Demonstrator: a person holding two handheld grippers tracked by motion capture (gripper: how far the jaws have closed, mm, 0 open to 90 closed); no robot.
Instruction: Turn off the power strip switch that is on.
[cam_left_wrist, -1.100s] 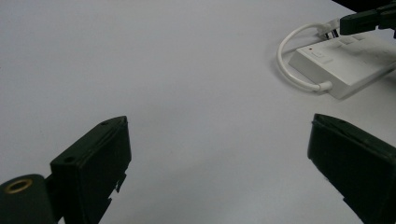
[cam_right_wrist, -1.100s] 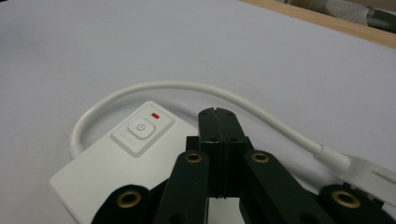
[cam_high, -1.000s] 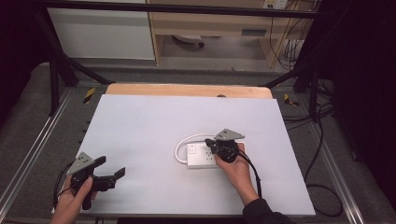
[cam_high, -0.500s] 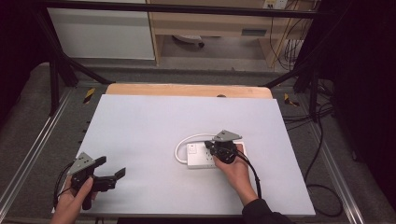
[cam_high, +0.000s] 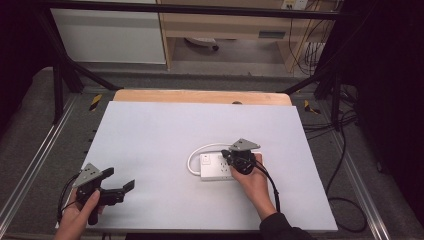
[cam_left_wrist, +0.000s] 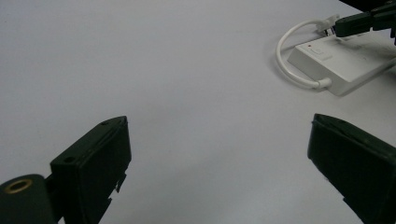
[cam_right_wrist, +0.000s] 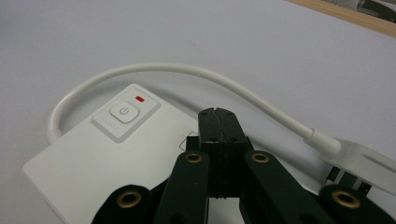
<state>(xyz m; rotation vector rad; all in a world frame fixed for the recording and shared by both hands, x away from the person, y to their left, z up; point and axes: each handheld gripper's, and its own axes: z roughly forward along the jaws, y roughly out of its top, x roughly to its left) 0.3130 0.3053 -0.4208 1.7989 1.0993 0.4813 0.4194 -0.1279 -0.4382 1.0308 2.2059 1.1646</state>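
A white power strip (cam_high: 214, 167) lies flat on the white table (cam_high: 165, 130), right of centre. Its short white cable (cam_right_wrist: 163, 70) loops round from its left end to a white plug (cam_right_wrist: 364, 161) beside it. A power button and a red light (cam_right_wrist: 138, 98) show on its top. My right gripper (cam_right_wrist: 218, 112) is shut, jaws pressed together with nothing between them, tips just over the strip's top face (cam_right_wrist: 93, 154). At the near left corner a hand holds my left gripper (cam_high: 119, 179) open over bare table, pointing toward the strip (cam_left_wrist: 341, 60).
A wooden board edge (cam_high: 200, 96) runs along the table's far side. Metal frame rails (cam_high: 30, 170) flank the table left and right. Black cables (cam_high: 345, 210) trail on the floor at the right. A white cabinet (cam_high: 110, 35) stands behind.
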